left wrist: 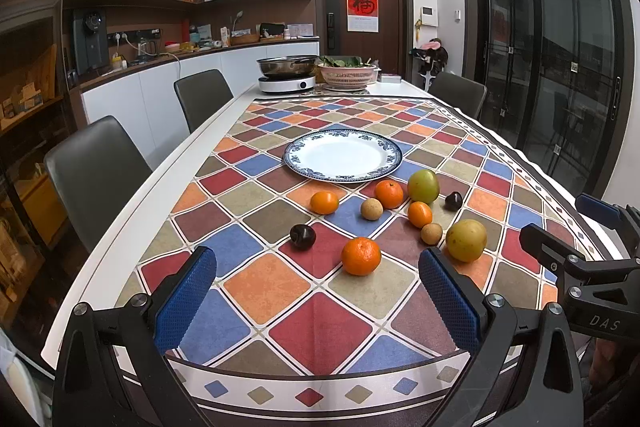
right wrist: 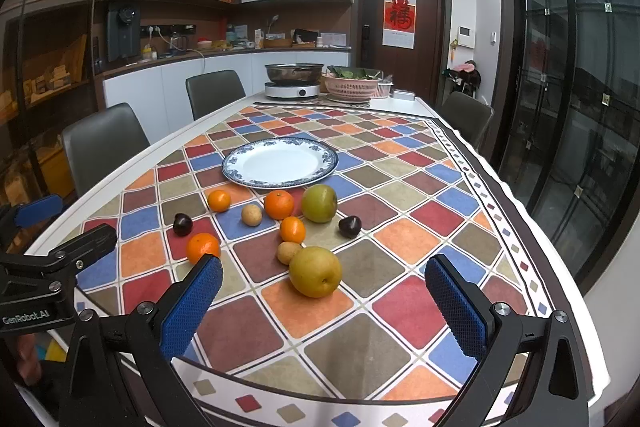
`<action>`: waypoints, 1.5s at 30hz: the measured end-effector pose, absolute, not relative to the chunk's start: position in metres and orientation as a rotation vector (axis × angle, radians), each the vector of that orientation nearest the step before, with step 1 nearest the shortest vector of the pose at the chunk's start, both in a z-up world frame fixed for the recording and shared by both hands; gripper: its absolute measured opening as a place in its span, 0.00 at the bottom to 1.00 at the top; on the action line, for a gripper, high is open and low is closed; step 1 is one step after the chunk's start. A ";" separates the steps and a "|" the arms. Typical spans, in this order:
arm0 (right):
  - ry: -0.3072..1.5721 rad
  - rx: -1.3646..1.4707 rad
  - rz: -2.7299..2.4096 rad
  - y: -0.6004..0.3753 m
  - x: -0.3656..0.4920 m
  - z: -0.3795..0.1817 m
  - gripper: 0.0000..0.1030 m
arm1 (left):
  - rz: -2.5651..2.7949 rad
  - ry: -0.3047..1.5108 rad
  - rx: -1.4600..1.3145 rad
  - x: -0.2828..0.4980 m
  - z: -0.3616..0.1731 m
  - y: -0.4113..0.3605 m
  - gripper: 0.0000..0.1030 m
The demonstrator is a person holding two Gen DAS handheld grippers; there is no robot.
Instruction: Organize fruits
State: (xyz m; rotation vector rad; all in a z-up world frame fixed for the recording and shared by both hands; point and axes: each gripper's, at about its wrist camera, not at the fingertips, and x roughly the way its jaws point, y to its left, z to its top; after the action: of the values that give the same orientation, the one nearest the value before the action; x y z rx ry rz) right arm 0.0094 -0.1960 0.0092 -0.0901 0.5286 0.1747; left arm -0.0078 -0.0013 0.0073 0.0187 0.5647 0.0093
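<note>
Left gripper (left wrist: 318, 297) held above the near edge of the table (left wrist: 224, 115), jaws spread wide, nothing between them. Right gripper (right wrist: 324, 301) just beside it on the right, also wide apart and empty.

Table covered by a chequered cloth (left wrist: 256, 291) in red, blue, orange and tan. Blue-rimmed white plate (left wrist: 343, 155) sits mid-table, bare. All fruit lies on the cloth near of the plate, none on it:
- green apple (left wrist: 423, 186) closest to the plate's right near rim
- yellow-brown pear (right wrist: 315, 271) nearest the right gripper
- four oranges: near one (left wrist: 361, 255), left one (left wrist: 324, 202), one by the apple (left wrist: 389, 193), small one (left wrist: 420, 214) between apple and pear
- two tan round fruits (left wrist: 371, 209) (left wrist: 431, 233), the second touching or just beside the pear
- two dark plums, left (left wrist: 303, 236) and right (left wrist: 453, 201)

Far end: steel pot on an induction cooker (left wrist: 287, 83), pink colander of greens (left wrist: 349, 73).
</note>
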 end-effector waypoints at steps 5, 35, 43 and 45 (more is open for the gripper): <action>0.527 -0.091 0.175 -0.196 0.009 0.009 0.99 | 0.010 0.564 0.019 -0.008 0.007 -0.001 1.00; 0.543 -0.093 0.178 -0.199 0.013 0.007 0.99 | 0.002 0.569 0.019 -0.007 0.006 0.001 1.00; 0.585 -0.098 0.182 -0.196 0.028 -0.007 0.99 | -0.008 0.610 0.033 0.007 -0.003 -0.003 0.94; 0.603 -0.100 0.185 -0.195 0.034 -0.011 0.99 | -0.013 0.627 0.036 0.015 -0.006 -0.003 0.93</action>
State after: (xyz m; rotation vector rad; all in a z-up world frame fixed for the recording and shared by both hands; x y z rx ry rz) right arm 0.0342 -0.1952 -0.0110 -0.1001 0.6029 0.1853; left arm 0.0146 -0.0032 -0.0065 0.0362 0.6266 -0.0133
